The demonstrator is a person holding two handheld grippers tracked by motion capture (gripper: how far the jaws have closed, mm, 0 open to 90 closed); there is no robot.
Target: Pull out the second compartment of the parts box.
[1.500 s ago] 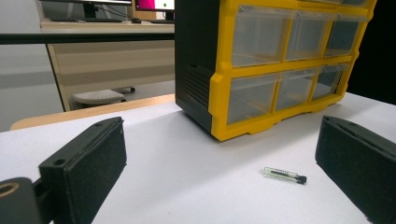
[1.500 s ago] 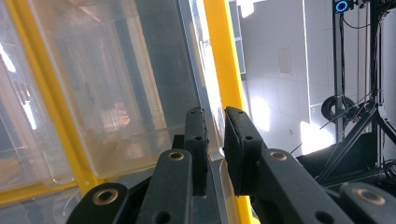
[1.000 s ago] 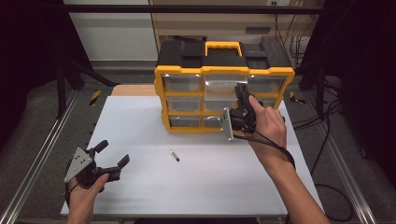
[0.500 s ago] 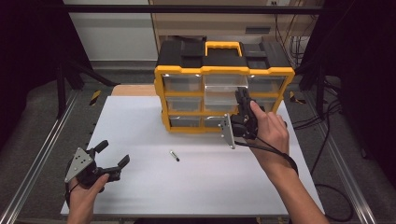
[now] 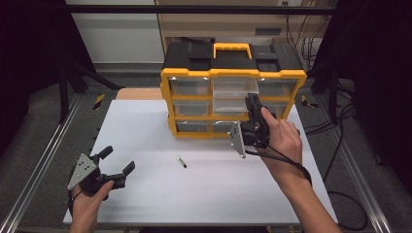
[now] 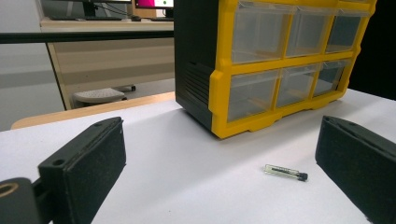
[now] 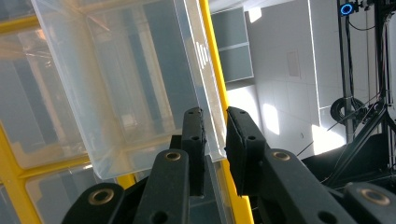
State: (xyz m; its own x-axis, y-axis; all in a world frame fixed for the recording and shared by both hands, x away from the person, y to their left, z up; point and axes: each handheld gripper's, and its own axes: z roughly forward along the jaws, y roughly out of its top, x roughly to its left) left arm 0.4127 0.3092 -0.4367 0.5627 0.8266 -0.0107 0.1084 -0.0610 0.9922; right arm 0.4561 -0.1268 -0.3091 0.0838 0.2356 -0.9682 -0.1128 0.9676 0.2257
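Note:
A yellow and black drawer organizer (image 5: 190, 74) (image 6: 219, 93) stands at the back of the white table (image 5: 141, 126). Its clear top-middle drawer (image 5: 231, 93) (image 7: 116, 79) is drawn partly out. My right gripper (image 5: 252, 109) (image 7: 215, 135) is shut on that drawer's front wall, one pad inside and one outside. A small clear tube with a black cap (image 5: 181, 161) (image 6: 286, 171) lies on the table in front of the organizer. My left gripper (image 5: 119, 158) (image 6: 219, 172) rests open near the table's front left corner, pointing toward the tube, with nothing between its jaws.
The other clear drawers of the organizer sit pushed in. Metal rails (image 5: 43, 160) run along both sides of the table. Cables (image 5: 340, 121) lie on the floor to the right. A wooden board (image 5: 138, 93) shows behind the table's back left edge.
My right hand has come slightly toward the near side with the clear drawer in its grip. The left gripper and the tube have not moved.

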